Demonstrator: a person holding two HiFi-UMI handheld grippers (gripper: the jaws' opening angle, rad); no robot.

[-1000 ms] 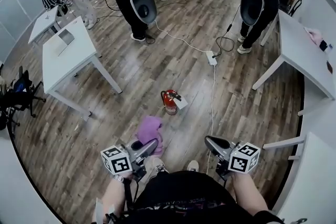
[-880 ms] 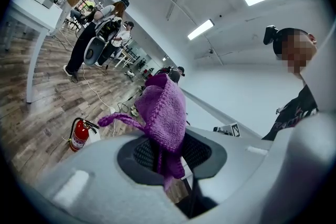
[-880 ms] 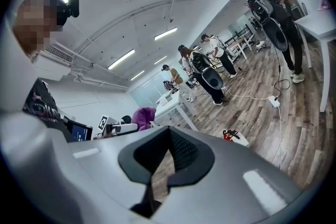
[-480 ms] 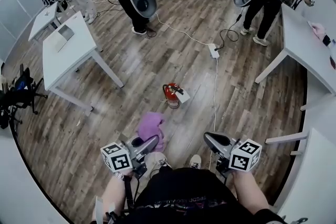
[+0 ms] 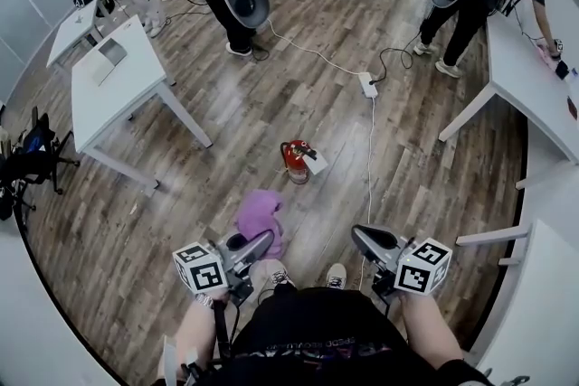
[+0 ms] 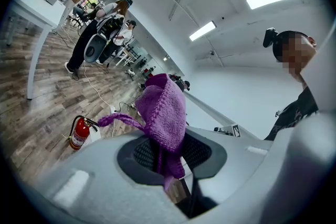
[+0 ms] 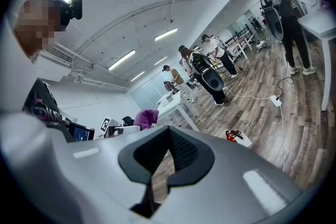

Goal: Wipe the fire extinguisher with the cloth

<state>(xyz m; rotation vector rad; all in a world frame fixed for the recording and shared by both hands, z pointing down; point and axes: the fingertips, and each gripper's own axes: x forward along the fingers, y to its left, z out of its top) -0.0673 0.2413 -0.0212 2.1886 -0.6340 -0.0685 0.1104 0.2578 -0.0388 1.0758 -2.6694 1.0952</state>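
Cloth (image 5: 259, 212), purple, pinched between the jaws of left gripper (image 5: 264, 239), right gripper (image 5: 359, 236) jaws together with nothing between, fire extinguisher (image 5: 294, 161), red, upright on wood floor (image 5: 271, 95) ahead, apart from both grippers

In view: 1 fire ext. (image 5: 294, 160), 1 purple cloth (image 5: 260, 214), 2 hand-held grippers (image 5: 261, 241) (image 5: 362, 237), 1 pwr strip (image 5: 367, 86).
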